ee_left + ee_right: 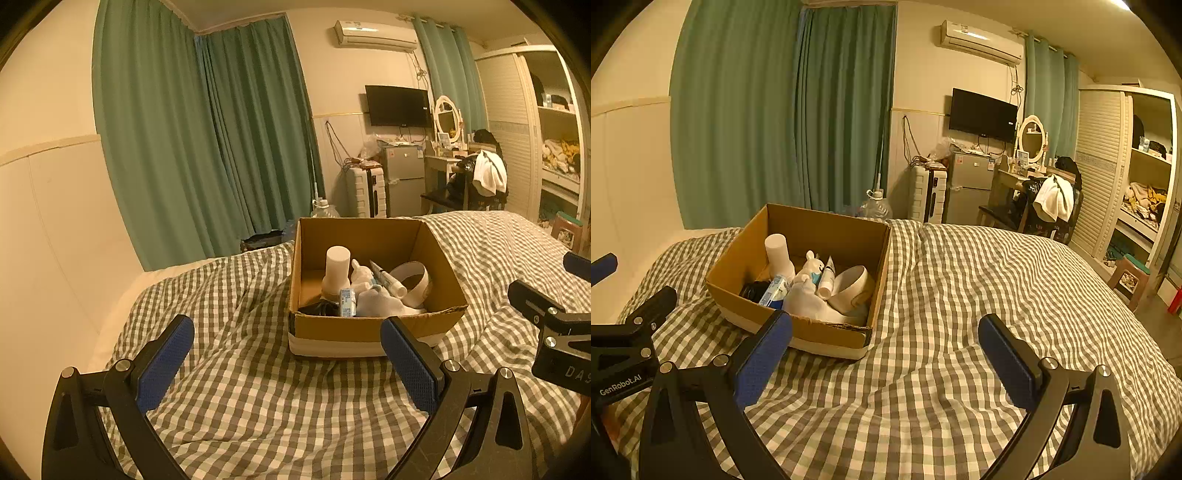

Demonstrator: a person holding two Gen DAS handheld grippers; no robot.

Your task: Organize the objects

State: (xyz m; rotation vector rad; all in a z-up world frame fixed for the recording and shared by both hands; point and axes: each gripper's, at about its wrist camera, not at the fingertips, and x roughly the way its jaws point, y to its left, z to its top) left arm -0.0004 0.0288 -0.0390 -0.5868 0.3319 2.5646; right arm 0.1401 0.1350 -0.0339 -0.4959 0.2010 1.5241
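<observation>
An open cardboard box [373, 328] sits on the checked bed cover; it also shows in the right wrist view [746, 236]. Inside lie a white bottle [337, 267], a small blue packet [347, 302], a white tube [388, 278], a roll of white tape [415, 282], a white cloth [376, 302] and a dark object [314, 308]. My left gripper [288, 354] is open and empty, just in front of the box. My right gripper [884, 354] is open and empty, to the right of the box over the bed.
The checked bed cover [979, 295] spreads right and forward. Green curtains [192, 129] hang behind. A suitcase [364, 192], a small fridge [404, 177], a cluttered dressing table and chair [476, 173] and an open wardrobe [1137, 184] stand beyond the bed.
</observation>
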